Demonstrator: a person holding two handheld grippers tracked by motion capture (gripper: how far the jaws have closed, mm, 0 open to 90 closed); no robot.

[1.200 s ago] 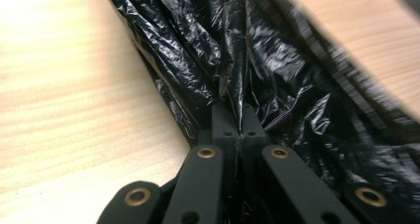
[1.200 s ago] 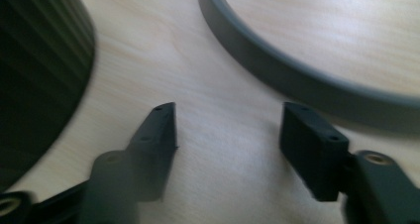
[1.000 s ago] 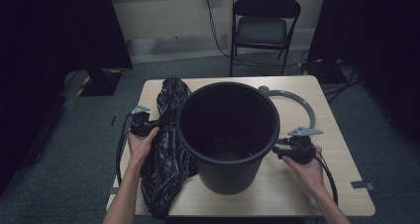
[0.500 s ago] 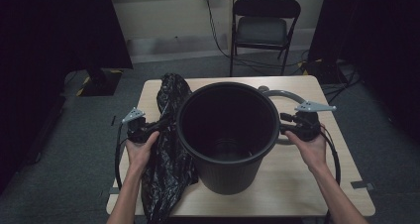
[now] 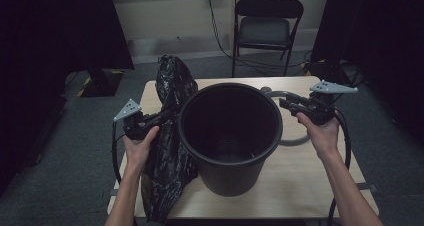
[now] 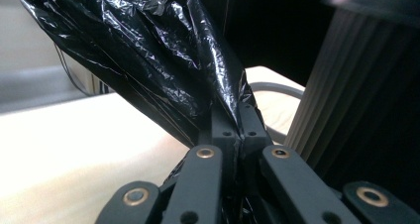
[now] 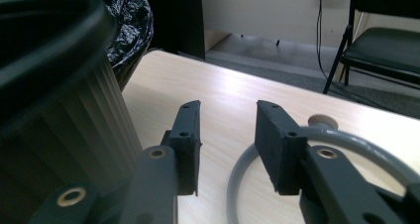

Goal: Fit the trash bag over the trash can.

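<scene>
High view: left tongs (image 5: pixel 167 115) pinch black bag (image 5: pixel 170 156) (bin (image 5: pixel 230 136) hides part); right tongs (image 5: pixel 284 103) gape empty.

Your left gripper (image 5: pixel 162 117) now rises off the table, lifting the black trash bag (image 5: pixel 172 91) pinched between its fingers (image 6: pixel 224 130) beside the bin (image 5: pixel 230 136). Your right gripper (image 5: pixel 286 104) climbs toward the rim, nothing between its parted fingers (image 7: pixel 187 135).

The high view is looking forward and down over the table (image 5: pixel 300 186). Both gripper views are sitting low and close, sharing the black bin (image 5: pixel 230 131) (image 6: pixel 356 95) (image 7: pixel 54 100) and crinkled bag (image 5: pixel 172 151) (image 6: pixel 158 60) (image 7: pixel 126 21).
</scene>
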